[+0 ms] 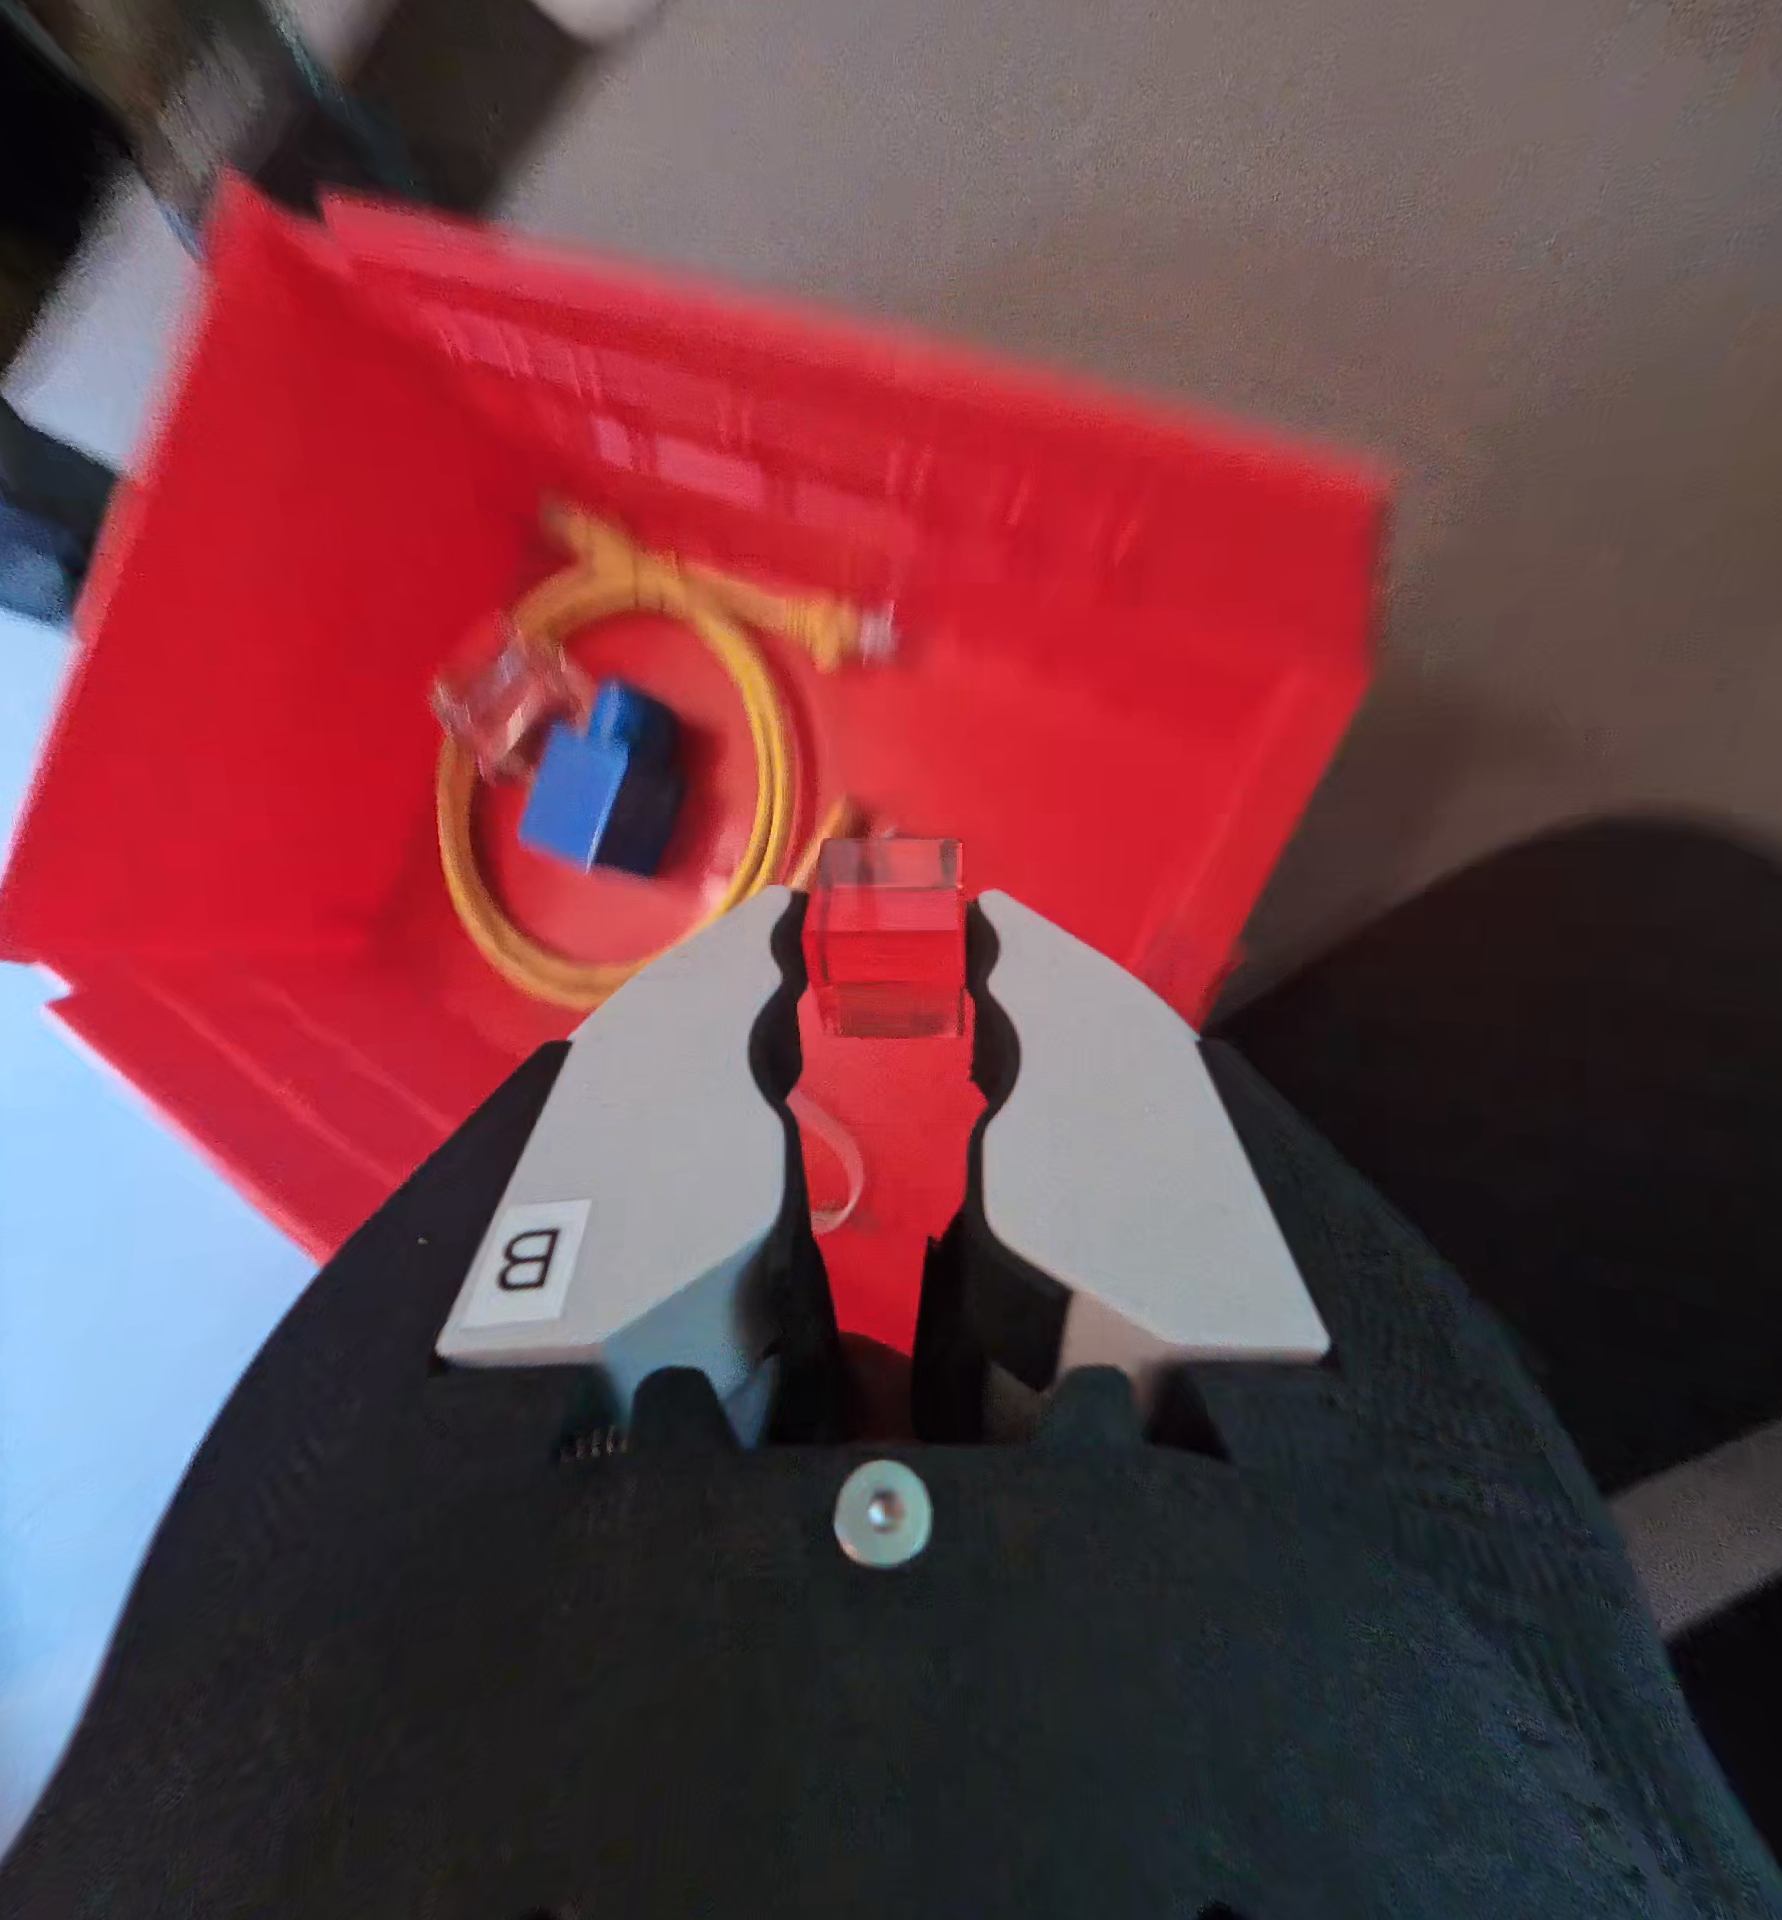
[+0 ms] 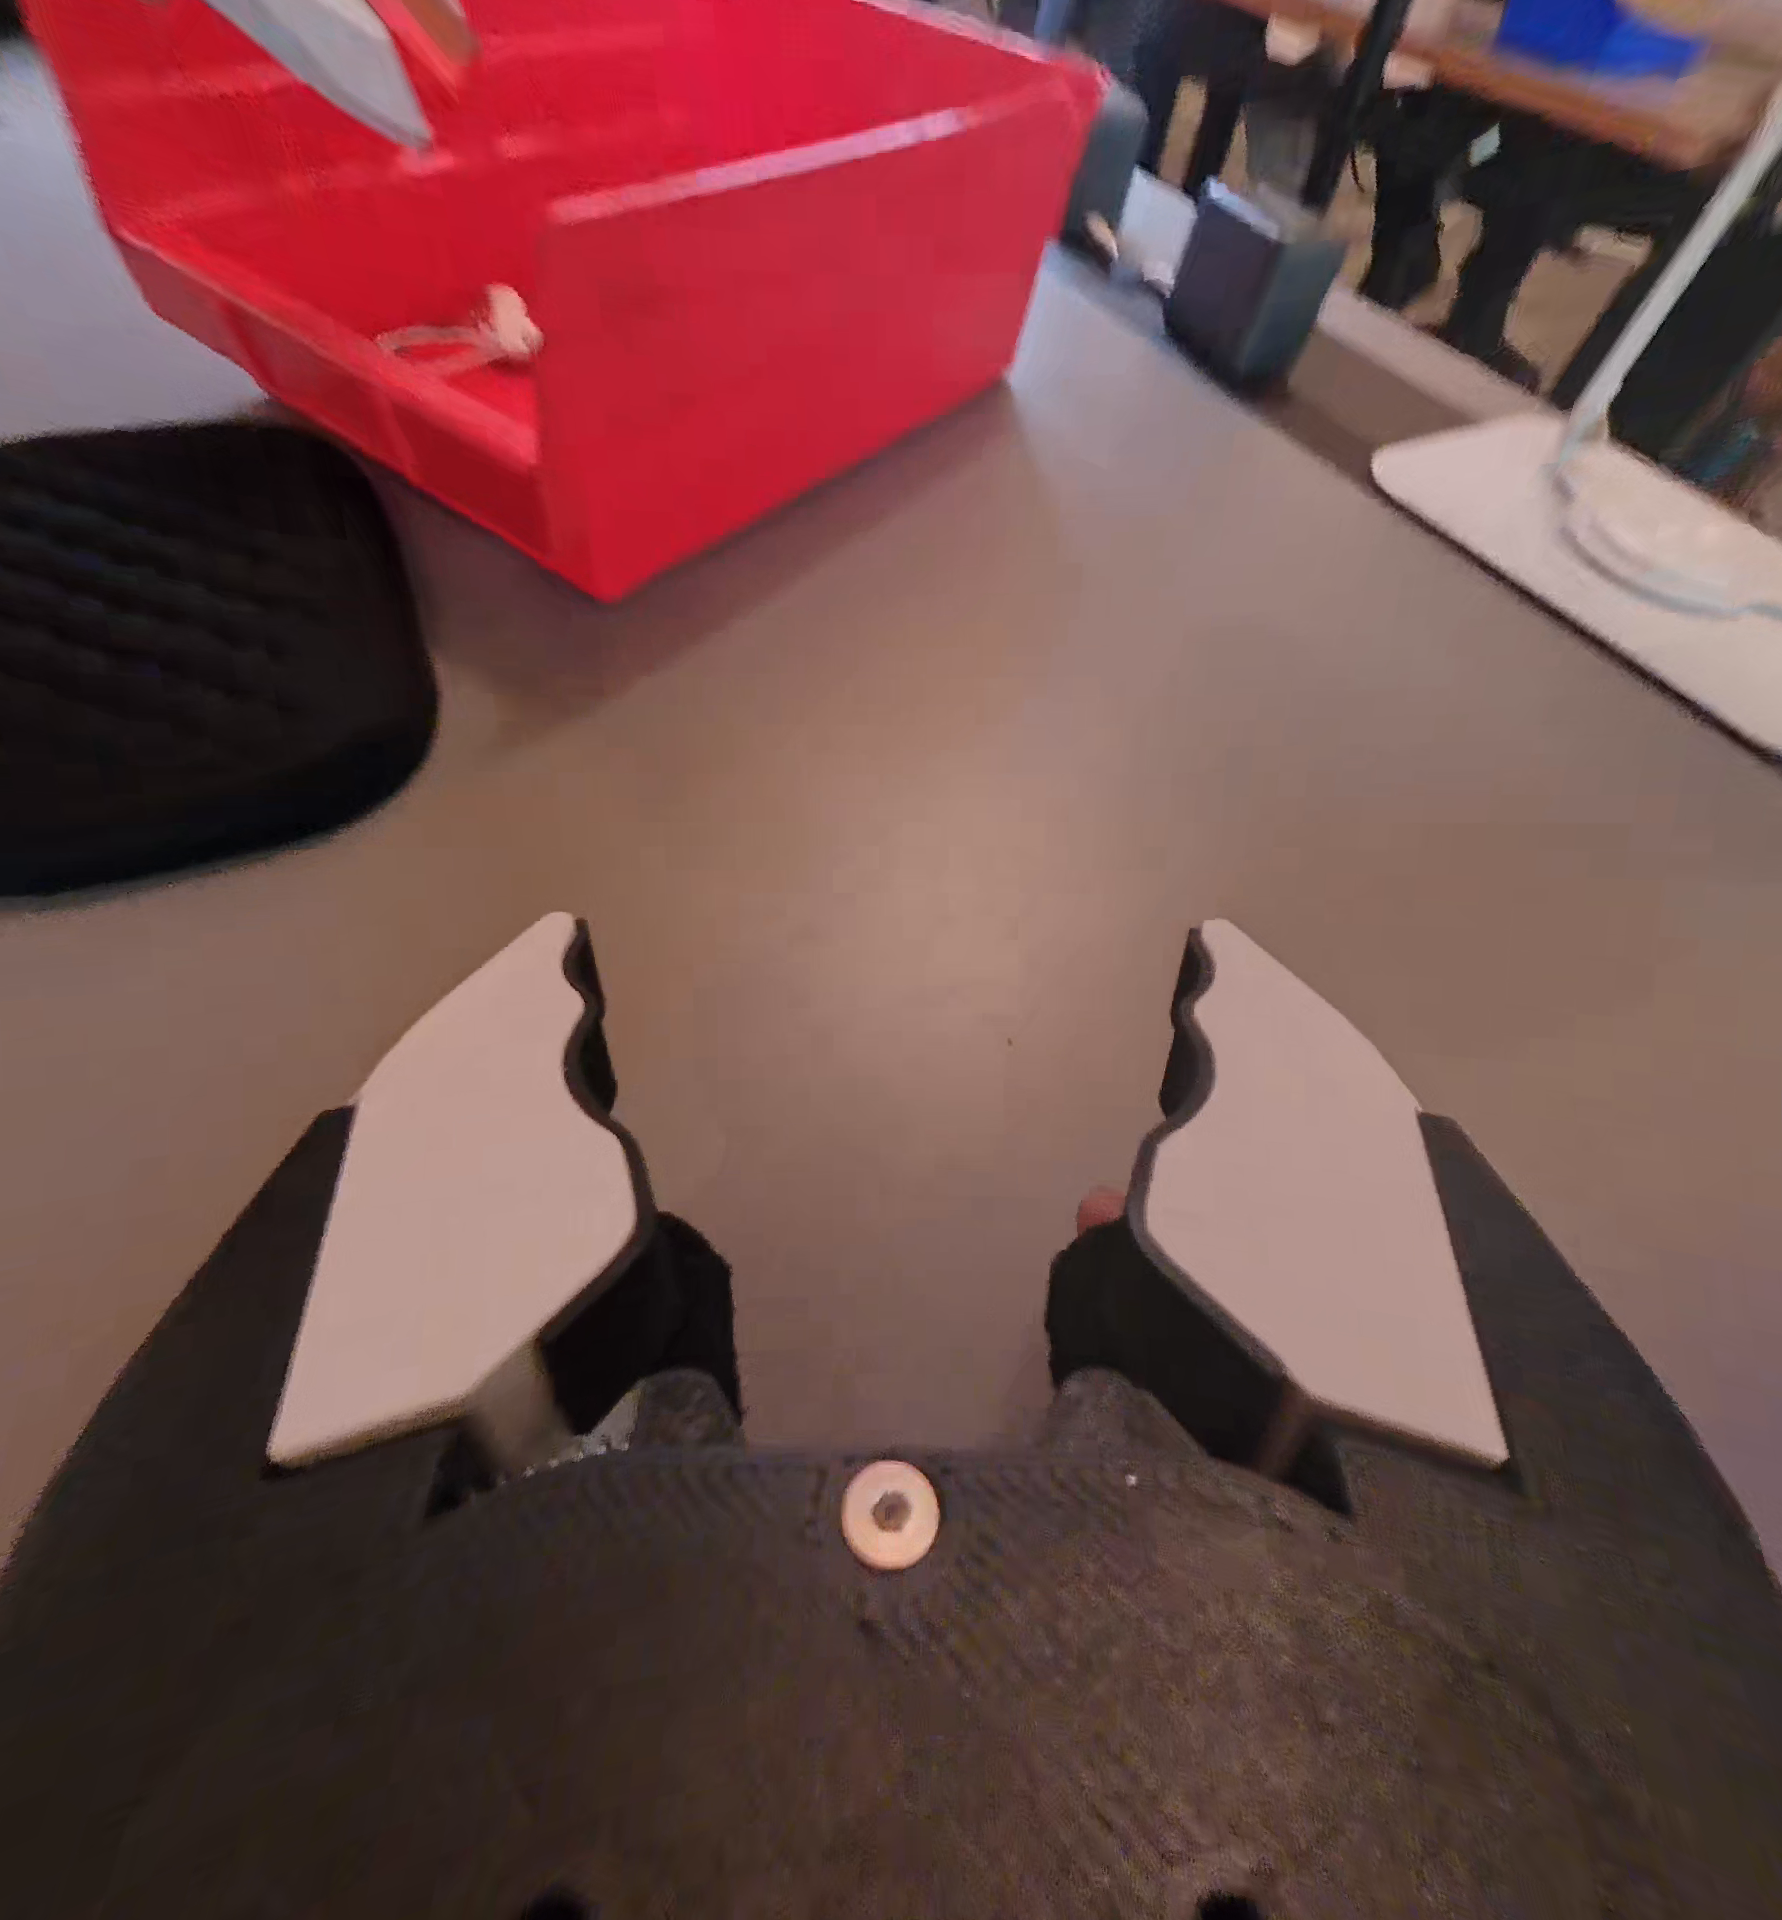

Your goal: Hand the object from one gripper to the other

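Right now the left gripper (image 1: 887,935) pinches a small clear cube (image 1: 889,940) between its fingertips, held above the near end of the red bin (image 1: 243,644). Deeper inside the bin lies a coiled yellow cable (image 1: 762,748), with a blue block (image 1: 606,774) inside its loop and a clear plastic piece (image 1: 508,707) touching the block's far side. The picture is blurred, so finer detail is lost.

Meanwhile the right gripper (image 2: 887,935) hangs low over the grey table (image 2: 918,810) with its jaws spread wide and nothing between them. The bin (image 2: 762,343) stands beyond it, well apart. A black pad (image 2: 149,644) lies just beside the bin's near left corner. A white stand base (image 2: 1614,582) sits to the bin's right, farther along the table. Above the bin's far end, the left gripper's fingers (image 2: 347,52) show at the picture's top edge.
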`<state>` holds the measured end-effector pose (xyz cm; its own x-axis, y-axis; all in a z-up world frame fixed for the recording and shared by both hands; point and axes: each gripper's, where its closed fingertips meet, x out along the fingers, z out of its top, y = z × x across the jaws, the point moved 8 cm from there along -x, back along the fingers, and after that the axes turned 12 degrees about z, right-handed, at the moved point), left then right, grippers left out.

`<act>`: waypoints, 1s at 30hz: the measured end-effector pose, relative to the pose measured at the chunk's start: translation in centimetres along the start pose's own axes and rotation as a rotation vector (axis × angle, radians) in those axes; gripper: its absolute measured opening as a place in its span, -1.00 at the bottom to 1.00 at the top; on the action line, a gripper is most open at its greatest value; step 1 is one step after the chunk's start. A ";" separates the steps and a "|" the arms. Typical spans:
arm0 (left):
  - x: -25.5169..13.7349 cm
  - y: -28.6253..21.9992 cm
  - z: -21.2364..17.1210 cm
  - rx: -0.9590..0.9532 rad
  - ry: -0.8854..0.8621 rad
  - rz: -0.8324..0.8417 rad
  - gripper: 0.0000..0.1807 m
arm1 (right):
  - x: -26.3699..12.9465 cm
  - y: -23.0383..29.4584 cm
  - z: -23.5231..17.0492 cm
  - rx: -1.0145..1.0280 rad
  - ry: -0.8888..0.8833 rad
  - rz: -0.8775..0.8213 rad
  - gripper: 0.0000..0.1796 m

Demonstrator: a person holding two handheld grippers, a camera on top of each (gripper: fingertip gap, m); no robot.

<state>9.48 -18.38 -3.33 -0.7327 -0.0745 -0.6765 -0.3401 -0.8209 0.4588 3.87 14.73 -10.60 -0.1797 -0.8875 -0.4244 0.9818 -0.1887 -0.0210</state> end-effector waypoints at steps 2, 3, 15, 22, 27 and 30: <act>-2.2 -2.0 0.9 -0.135 -0.262 -0.029 -0.69 | -0.2 0.6 0.6 -0.036 -0.076 0.051 0.24; -3.2 -3.4 1.3 -0.218 -0.390 -0.084 -0.69 | -0.3 1.0 0.9 -0.058 -0.123 0.081 0.26; -6.0 -19.0 1.8 -0.653 -0.720 -1.084 -0.69 | -3.1 9.7 3.1 -0.669 -0.376 0.450 -0.20; -5.8 -20.9 0.7 -0.648 -0.651 -1.198 -0.69 | -3.3 11.9 3.3 -0.882 -0.389 0.564 -0.41; -5.2 -21.9 0.7 -0.638 -0.614 -1.251 -0.69 | -2.9 12.7 2.7 -0.941 -0.394 0.570 -0.66; -5.1 -21.8 0.8 -0.641 -0.639 -1.227 -0.67 | -2.7 12.6 2.6 -0.902 -0.366 0.577 -0.71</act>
<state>20.19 0.31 -9.43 -0.3783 0.9256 -0.0097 -0.7271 -0.3037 -0.6157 16.55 13.64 -7.39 0.4529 -0.8416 -0.2943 0.5831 0.5293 -0.6163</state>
